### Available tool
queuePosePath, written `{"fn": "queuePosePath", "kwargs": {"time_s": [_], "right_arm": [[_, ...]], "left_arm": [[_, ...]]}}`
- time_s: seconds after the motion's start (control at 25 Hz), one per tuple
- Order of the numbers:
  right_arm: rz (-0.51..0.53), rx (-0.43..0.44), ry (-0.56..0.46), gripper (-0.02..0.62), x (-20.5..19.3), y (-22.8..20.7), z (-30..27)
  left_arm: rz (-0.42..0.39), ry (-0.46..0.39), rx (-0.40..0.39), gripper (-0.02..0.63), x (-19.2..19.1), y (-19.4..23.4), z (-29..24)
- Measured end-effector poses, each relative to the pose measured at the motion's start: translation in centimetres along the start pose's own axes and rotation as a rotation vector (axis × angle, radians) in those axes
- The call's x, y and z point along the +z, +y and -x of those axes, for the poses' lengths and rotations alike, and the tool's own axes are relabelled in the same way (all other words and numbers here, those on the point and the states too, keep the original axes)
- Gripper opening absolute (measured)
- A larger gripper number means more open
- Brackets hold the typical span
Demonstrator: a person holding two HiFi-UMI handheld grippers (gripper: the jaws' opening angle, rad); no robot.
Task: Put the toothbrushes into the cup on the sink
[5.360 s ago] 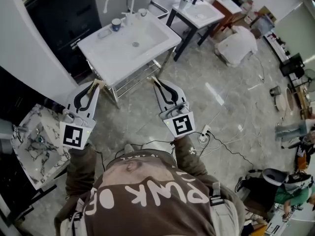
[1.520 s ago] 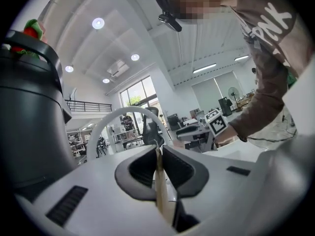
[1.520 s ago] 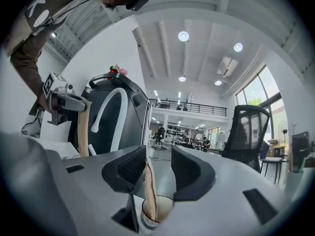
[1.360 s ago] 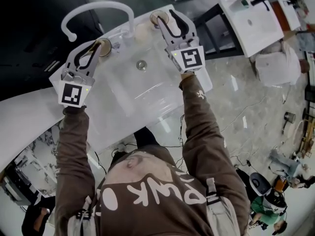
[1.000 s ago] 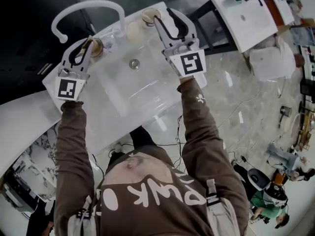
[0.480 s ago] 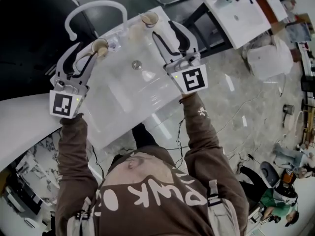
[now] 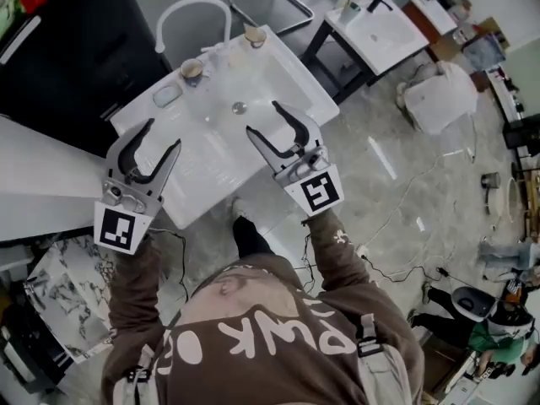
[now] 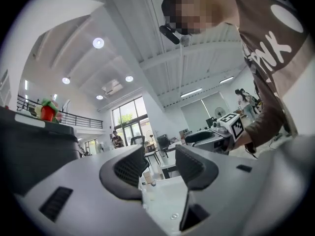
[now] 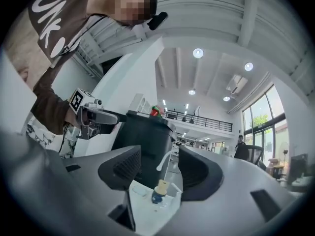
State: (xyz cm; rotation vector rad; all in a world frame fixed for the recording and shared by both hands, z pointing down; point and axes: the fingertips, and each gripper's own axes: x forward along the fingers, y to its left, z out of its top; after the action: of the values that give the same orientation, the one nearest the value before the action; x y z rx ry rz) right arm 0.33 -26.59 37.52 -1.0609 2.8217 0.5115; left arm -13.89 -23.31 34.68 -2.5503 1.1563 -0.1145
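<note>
The left gripper hangs over the near left edge of the white rectangular ceramic sink, its jaws opening with nothing between them. The small dark blue cup with a tan top stands at the sink's far left, beside the arched white faucet and well beyond both grippers; no toothbrush can be made out. The right gripper, over the basin's near right, is also opening and empty, and it points towards that cup from about as far away.
</note>
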Motion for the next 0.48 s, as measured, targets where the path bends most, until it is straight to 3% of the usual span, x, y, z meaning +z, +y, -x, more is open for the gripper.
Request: {"fn": "queuePosePath", "kwargs": {"time_s": [0.28, 0.4, 0.48], "right_arm": [[0.011, -0.068, 0.006, 0.210, 8.2, 15.3, 9.2], [0.031, -0.089, 0.014, 0.165, 11.4, 20.8, 12.4], [0.047, -0.103, 0.027, 0.095, 13.0, 23.5, 14.1]], "left_arm": [[0.050, -0.018, -0.009, 0.110, 4.8, -8.3, 15.1], [0.074, -0.022, -0.021, 0.030, 6.9, -10.8, 20.2], [0.076, -0.027, -0.028, 0.014, 8.3, -12.0, 22.8]]}}
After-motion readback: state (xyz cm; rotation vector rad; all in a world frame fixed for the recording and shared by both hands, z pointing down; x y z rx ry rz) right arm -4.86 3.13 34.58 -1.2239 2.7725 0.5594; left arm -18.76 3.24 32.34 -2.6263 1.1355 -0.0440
